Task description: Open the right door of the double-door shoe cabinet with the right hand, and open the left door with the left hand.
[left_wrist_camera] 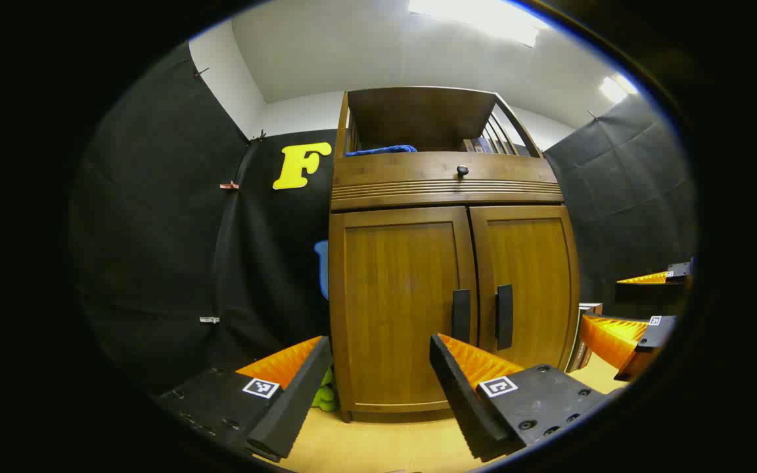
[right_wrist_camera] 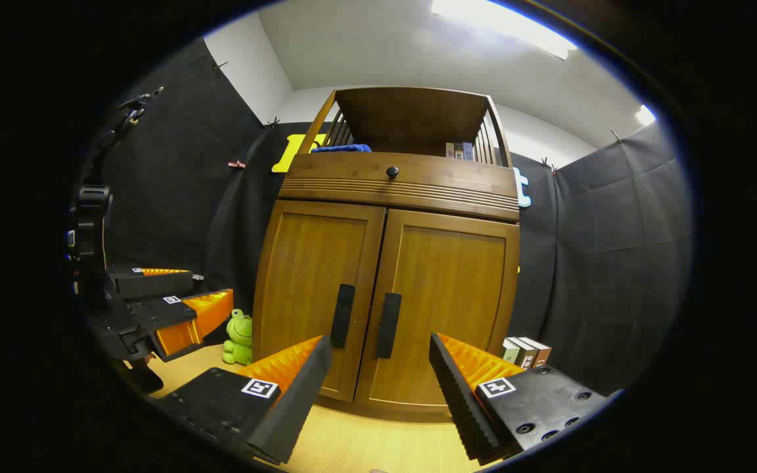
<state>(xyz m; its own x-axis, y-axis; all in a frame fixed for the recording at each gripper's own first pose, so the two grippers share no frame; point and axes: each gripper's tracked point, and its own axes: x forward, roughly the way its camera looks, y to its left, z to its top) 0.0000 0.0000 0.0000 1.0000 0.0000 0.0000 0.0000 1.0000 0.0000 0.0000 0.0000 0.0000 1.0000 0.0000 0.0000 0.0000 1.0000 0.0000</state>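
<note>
The wooden shoe cabinet [left_wrist_camera: 444, 190] stands ahead with both doors shut. In the left gripper view its left door [left_wrist_camera: 398, 289] has a dark handle [left_wrist_camera: 461, 315], and the right door [left_wrist_camera: 533, 282] has its own handle [left_wrist_camera: 504, 316]. My left gripper [left_wrist_camera: 380, 341] is open, short of the left door, with nothing between its fingers. The right gripper view shows the left door [right_wrist_camera: 313, 276], the right door [right_wrist_camera: 451, 295] and its handle [right_wrist_camera: 389, 325]. My right gripper [right_wrist_camera: 380, 340] is open in front of the two handles, touching neither. The left gripper [right_wrist_camera: 211, 289] hangs open at the far left.
A green frog toy [right_wrist_camera: 239, 338] sits on the floor by the cabinet's left side, and books [right_wrist_camera: 526, 351] lean at its right side. A drawer with a round knob [right_wrist_camera: 391, 172] lies above the doors, and a blue cloth [right_wrist_camera: 342, 148] lies on the top shelf. Black cloth walls surround the booth.
</note>
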